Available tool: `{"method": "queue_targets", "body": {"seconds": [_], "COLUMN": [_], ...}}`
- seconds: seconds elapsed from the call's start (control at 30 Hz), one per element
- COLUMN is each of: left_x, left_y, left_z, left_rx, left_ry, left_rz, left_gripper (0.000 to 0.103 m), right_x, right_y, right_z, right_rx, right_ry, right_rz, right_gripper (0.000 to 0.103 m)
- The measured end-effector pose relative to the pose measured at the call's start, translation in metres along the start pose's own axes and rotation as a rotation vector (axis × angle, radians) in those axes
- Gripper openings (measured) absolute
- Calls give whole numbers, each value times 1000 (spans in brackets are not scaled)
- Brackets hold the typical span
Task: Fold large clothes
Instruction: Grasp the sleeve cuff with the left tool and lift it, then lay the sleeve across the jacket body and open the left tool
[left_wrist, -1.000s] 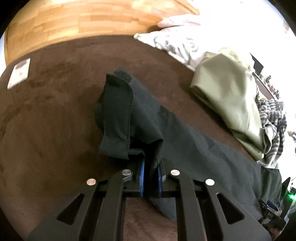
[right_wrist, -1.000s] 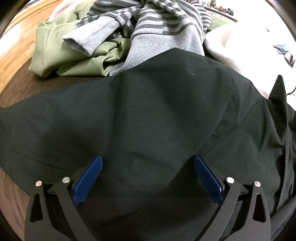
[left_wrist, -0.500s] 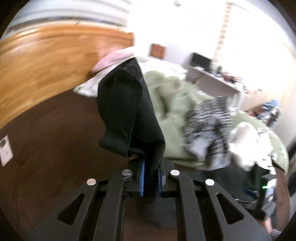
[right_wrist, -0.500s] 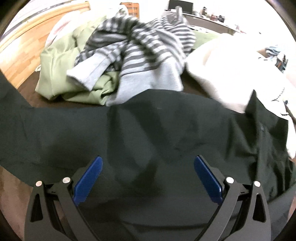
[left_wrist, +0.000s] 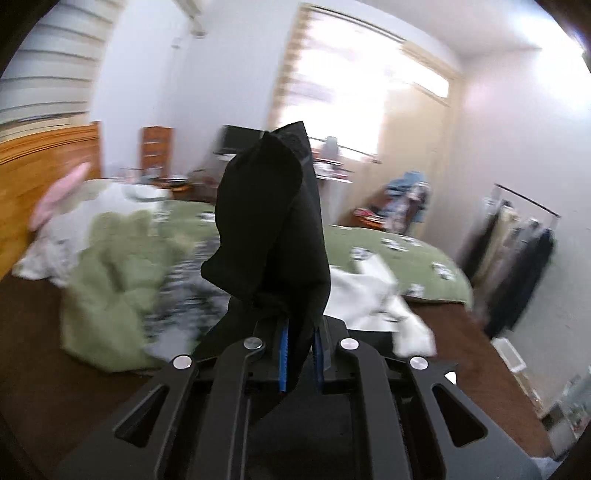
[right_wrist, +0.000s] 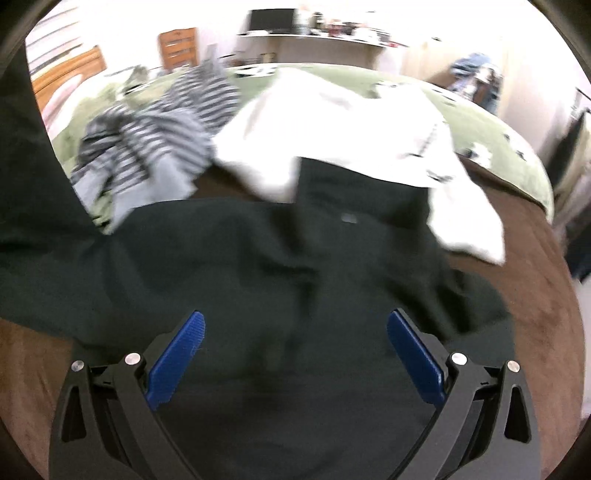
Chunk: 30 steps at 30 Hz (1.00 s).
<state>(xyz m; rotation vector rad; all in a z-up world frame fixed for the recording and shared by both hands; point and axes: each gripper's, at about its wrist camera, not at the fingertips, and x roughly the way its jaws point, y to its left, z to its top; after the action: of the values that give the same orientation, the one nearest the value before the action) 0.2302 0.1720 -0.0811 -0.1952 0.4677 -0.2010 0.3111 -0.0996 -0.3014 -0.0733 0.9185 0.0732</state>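
Your left hand-held gripper (left_wrist: 300, 350) was clamped on an end of the dark green fabric garment (right_wrist: 280, 266), raised to carry a fold; right hand-held gripper (right_wrist: 295, 350) hovered released above it on the brown bed (right_wrist: 535, 302).

Your left wrist camera looks forward past its pinched left gripper (left_wrist: 300, 356), near level, close behind the raised dark green cloth garment (left_wrist: 271, 221). Your right one tilts down over its spread right gripper (right_wrist: 295, 354). Both share the striped grey knit (right_wrist: 155, 136) and white cloth (right_wrist: 332, 129) ahead.
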Motion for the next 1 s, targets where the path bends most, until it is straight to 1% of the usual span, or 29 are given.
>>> {"method": "queue_targets", "body": {"seconds": [0.13, 0.2, 0.27, 0.33, 0.37, 0.43, 0.47, 0.57, 0.63, 0.67, 0.77, 0.8, 0.87, 0.93, 0.97, 1.0], "left_x": [18, 32, 48, 71, 79, 103, 113, 150, 168, 173, 197, 206, 216, 220, 219, 218], "left_y": [-62, -90, -115, -141, -147, -160, -161, -172, -181, -184, -188, -191, -196, -198, -201, -204], "left_z": [-11, -20, -37, -63, -69, -98, -107, -159, -189, -202, -248, -266, -287, -299, -302, -304], "left_rx": [30, 46, 71, 108, 111, 107, 107, 117, 145, 158, 135, 151, 171, 172, 179, 192], "left_ry": [33, 55, 94, 169, 193, 273, 303, 432, 502, 523, 615, 643, 668, 680, 675, 667], "left_rz": [-105, -138, -157, -154, -157, -161, -158, -160, -159, -159, -159, -145, -122, -114, -114, -125], "left_gripper": [13, 13, 13, 13, 13, 13, 14, 14, 14, 14, 15, 15, 21, 34, 38, 50], "right_x": [-11, -14, -19, -25, -29, -33, -36, -38, -35, -32, -26, -24, -19, -15, -13, -12], "right_y": [-66, -96, -122, -141, -155, -171, -184, -205, -214, -218, -222, -224, -225, -226, -226, -226], "right_z": [-19, -29, -39, -49, -55, -63, -71, -88, -97, -101, -116, -120, -127, -130, -131, -132], "right_rx": [83, 127, 163, 187, 202, 218, 229, 246, 256, 257, 254, 256, 262, 265, 266, 265], "right_ry": [10, 18, 21, 15, 15, 18, 19, 30, 39, 49, 68, 74, 87, 96, 98, 99], "right_rz": [-63, -93, -122, -153, -168, -185, -200, -226, -234, -234, -233, -228, -220, -212, -208, -206], "right_gripper": [98, 98, 98, 98, 98, 98, 98, 98, 98, 98, 98, 98, 98, 98, 98, 98]}}
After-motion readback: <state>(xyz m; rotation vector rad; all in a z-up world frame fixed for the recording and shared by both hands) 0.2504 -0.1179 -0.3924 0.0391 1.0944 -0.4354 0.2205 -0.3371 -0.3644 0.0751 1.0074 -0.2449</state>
